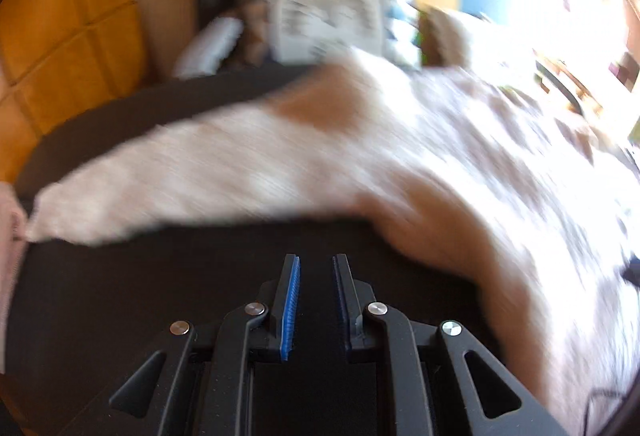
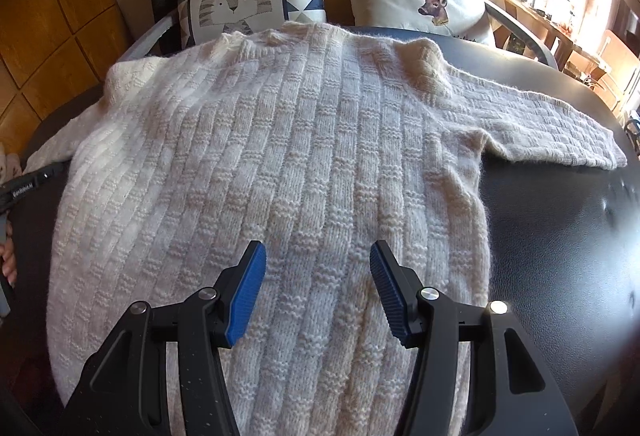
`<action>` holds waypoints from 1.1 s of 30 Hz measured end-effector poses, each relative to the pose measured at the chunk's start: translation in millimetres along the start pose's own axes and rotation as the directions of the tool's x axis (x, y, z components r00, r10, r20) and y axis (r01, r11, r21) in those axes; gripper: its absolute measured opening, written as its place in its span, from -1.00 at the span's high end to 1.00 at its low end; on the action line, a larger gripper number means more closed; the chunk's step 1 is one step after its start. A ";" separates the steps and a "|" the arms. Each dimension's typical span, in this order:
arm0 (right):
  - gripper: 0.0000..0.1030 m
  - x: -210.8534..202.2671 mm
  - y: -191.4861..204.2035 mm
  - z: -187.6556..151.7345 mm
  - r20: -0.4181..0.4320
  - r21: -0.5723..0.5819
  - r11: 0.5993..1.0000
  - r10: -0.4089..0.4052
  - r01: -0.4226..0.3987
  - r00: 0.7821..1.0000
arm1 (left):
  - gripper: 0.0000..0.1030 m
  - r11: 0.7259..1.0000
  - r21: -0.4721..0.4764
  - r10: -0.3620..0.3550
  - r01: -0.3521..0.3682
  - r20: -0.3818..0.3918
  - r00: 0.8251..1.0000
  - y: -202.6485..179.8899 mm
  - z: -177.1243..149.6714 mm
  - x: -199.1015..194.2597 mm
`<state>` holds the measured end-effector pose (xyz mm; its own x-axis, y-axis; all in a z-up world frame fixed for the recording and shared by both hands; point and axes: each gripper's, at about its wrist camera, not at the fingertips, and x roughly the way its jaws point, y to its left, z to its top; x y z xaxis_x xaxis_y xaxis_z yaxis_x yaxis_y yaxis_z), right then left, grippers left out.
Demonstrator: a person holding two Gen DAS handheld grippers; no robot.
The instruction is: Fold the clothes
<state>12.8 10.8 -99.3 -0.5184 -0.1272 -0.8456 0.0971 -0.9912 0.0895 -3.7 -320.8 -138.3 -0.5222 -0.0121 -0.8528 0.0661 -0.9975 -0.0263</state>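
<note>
A cream knitted sweater (image 2: pixel 280 156) lies spread flat on a black table (image 2: pixel 560 236), neck end toward the cushions. One sleeve (image 2: pixel 540 124) stretches out to the right. My right gripper (image 2: pixel 318 264) hovers over the lower body of the sweater, jaws wide open and empty. The left wrist view is blurred by motion. There the sweater (image 1: pixel 400 156) fills the right side and its other sleeve (image 1: pixel 160 172) reaches left. My left gripper (image 1: pixel 316 264) is over bare dark table in front of that sleeve, with a narrow gap between its blue pads and nothing in it.
A tiger cushion (image 2: pixel 236 0) and a deer cushion (image 2: pixel 420 0) lean on grey and blue chairs behind the table. Orange wall panels (image 2: pixel 60 16) stand to the left. A hand (image 2: pixel 8 260) and a black tool body (image 2: pixel 32 184) show at the left edge.
</note>
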 end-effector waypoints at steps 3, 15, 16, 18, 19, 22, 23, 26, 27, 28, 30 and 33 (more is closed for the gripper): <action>-0.12 -9.4 0.4 -9.9 -0.009 -0.011 0.999 0.031 -0.031 0.999 | 0.69 0.999 0.041 -0.025 0.025 -0.009 1.000 -30.1 -17.8 -4.2; -0.12 -42.2 65.8 -35.3 -0.061 -0.138 0.936 0.319 -0.324 0.946 | 0.69 0.966 -0.082 -0.251 0.245 -0.081 0.965 -76.9 -4.6 -6.8; -0.12 -43.5 76.1 -35.8 -0.072 -0.155 0.925 0.341 -0.348 0.937 | 0.69 0.962 -0.097 -0.263 0.255 -0.079 0.962 -79.5 -2.2 -8.4; -0.16 -44.4 100.5 -36.0 -0.124 -0.188 0.885 0.408 -0.425 0.904 | 0.69 0.959 -0.106 -0.272 0.263 -0.083 0.959 -83.4 3.8 -8.6; -0.27 -42.8 110.8 -37.5 -0.160 -0.203 0.864 0.434 -0.460 0.886 | 0.69 0.960 -0.102 -0.271 0.261 -0.094 0.958 -85.4 7.7 -7.4; -0.32 -42.3 146.7 -47.2 -0.207 -0.305 0.837 0.407 -0.454 0.890 | 0.69 0.962 -0.093 -0.268 0.257 -0.137 0.954 -89.9 15.9 -0.5; -0.33 -40.0 159.1 -51.9 -0.223 -0.349 0.831 0.376 -0.434 0.899 | 0.69 0.962 -0.092 -0.269 0.258 -0.146 0.952 -90.7 17.7 1.1; -0.34 -27.6 182.5 -62.2 -0.245 -0.431 0.824 0.287 -0.369 0.926 | 0.69 0.962 -0.079 -0.273 0.263 -0.157 0.949 -94.1 21.6 0.8; -0.34 -21.2 189.3 -65.0 -0.250 -0.448 0.825 0.253 -0.343 0.935 | 0.69 0.962 -0.070 -0.273 0.265 -0.155 0.949 -95.1 21.6 -1.6; -0.34 -14.0 194.4 -67.7 -0.253 -0.463 0.831 0.209 -0.308 0.945 | 0.69 0.962 -0.060 -0.272 0.265 -0.153 0.950 -96.5 21.9 -3.4; -0.31 -8.3 198.8 -72.2 -0.219 -0.484 0.832 0.184 -0.270 0.958 | 0.69 0.963 -0.044 -0.271 0.267 -0.153 0.950 -98.5 23.5 -4.5; 0.42 -9.6 191.0 -70.5 -0.175 -0.467 0.847 0.195 -0.255 0.965 | 0.69 0.956 -0.049 -0.294 0.290 -0.143 0.945 -93.7 22.8 -6.0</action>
<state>96.2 -174.7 -111.1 -0.3325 -0.3094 -0.8909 0.6110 -0.7902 0.0464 -26.2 -228.8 -118.8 -0.3910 0.2915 -0.8730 -0.0465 -0.9536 -0.2976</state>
